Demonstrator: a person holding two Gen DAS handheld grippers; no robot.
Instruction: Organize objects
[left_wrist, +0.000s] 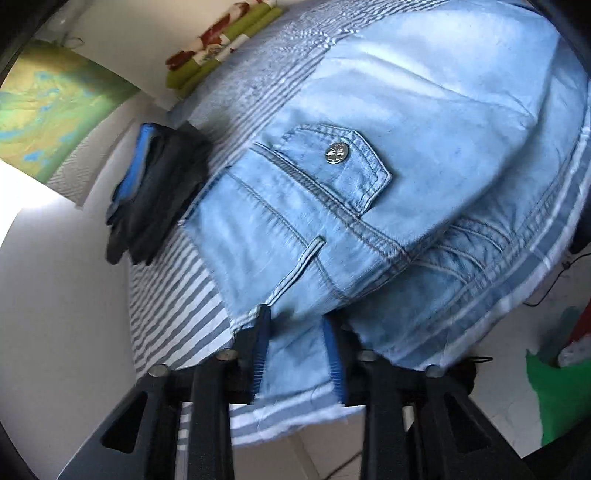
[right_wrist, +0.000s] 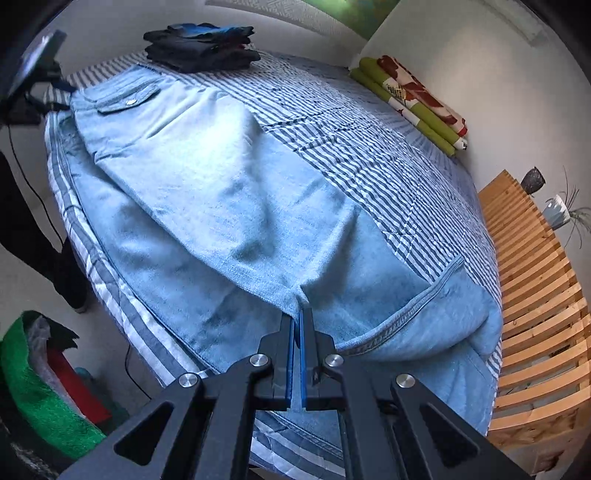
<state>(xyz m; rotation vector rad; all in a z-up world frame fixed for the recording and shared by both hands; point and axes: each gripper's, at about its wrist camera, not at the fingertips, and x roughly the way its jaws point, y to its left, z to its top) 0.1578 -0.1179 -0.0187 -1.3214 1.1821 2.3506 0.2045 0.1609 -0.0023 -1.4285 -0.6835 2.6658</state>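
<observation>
Light blue jeans (left_wrist: 406, 129) lie spread over the striped bed cover (left_wrist: 173, 302), with the button pocket flap (left_wrist: 338, 153) facing up. My left gripper (left_wrist: 295, 317) is at the waistband edge, and denim fills the gap between its blue pads (left_wrist: 260, 350), which are closed on it. In the right wrist view the jeans (right_wrist: 207, 184) run from the far left corner toward me. My right gripper (right_wrist: 297, 312) is shut, pinching a raised fold of a trouser leg at its tips. The left gripper (right_wrist: 61, 96) shows there at the waistband corner.
A stack of dark folded clothes (right_wrist: 203, 48) sits at the far end of the bed (right_wrist: 369, 147). A rolled green floral blanket (right_wrist: 410, 96) lies against the wall. A wooden slatted frame (right_wrist: 535, 295) stands to the right, and a green bag (right_wrist: 44, 387) and a person's dark leg (right_wrist: 37, 240) to the left.
</observation>
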